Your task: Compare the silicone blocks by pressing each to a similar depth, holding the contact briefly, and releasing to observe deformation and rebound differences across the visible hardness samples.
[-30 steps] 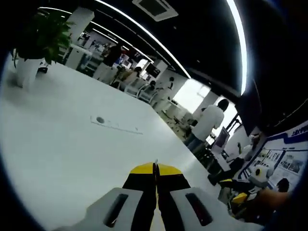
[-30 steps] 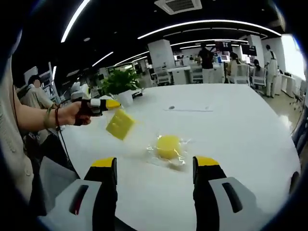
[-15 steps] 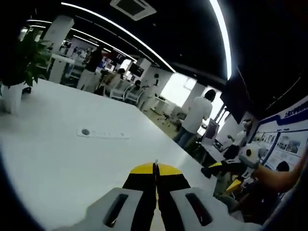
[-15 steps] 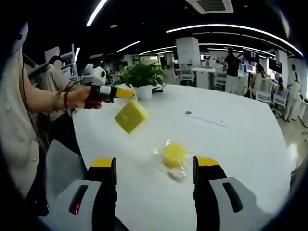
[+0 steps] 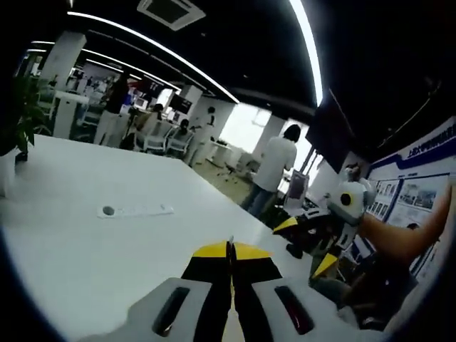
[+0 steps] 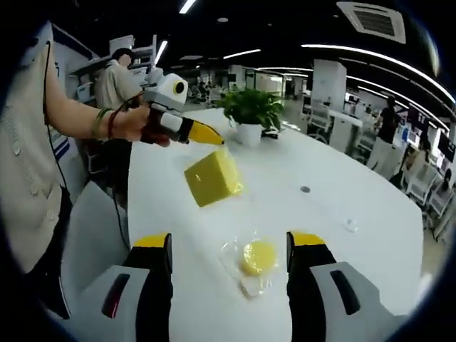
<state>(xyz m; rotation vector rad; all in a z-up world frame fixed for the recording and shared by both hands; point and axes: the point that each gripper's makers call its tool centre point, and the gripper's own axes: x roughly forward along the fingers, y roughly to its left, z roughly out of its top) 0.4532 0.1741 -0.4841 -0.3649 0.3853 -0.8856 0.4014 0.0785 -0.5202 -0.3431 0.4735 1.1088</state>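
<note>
At left gripper (image 6: 214, 139) tips, yellow block (image 6: 212, 176) hangs.

A: What is different now in the right gripper view?

B: The left gripper (image 6: 206, 135) is raised higher and sits nearer to the camera than one second ago. The yellow block (image 6: 212, 177) hanging from its tips looks larger and is turned more, with one corner pointing down.

A: And the round yellow block (image 6: 258, 256)?

B: It lies lower in the picture now, between the right gripper's jaws.

A: And the left gripper view?

B: The right gripper (image 5: 308, 231) comes closer in from the right side.
</note>
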